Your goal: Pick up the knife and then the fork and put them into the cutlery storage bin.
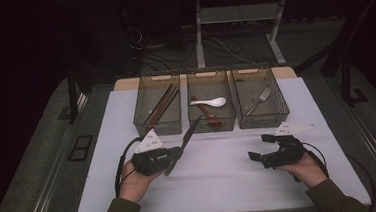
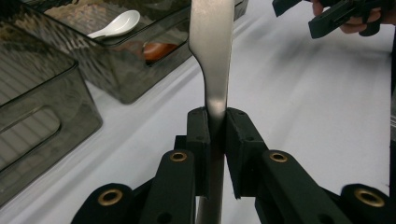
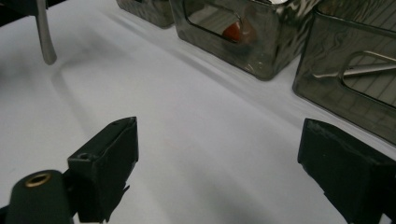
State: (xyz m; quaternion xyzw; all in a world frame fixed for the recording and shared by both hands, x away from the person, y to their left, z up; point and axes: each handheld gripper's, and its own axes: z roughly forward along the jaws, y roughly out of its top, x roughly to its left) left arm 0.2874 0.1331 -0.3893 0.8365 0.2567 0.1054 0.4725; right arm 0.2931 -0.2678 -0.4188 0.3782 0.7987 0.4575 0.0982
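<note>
Sorting cutlery into bins, partly done by look of it. Left bin has chopsticks, middle bin has white spoon plus brown spoon, right bin has fork. Metal utensil not binned yet: left gripper clamped on its handle, held off bench, tip slanting up toward near edge of middle bin. Likely knife, blade end unclear. Right gripper jaws wide apart, nothing between, over bare bench near side of right bin. Left: drop utensil in matching bin.

No readable text, labels (bins unmarked).
</note>
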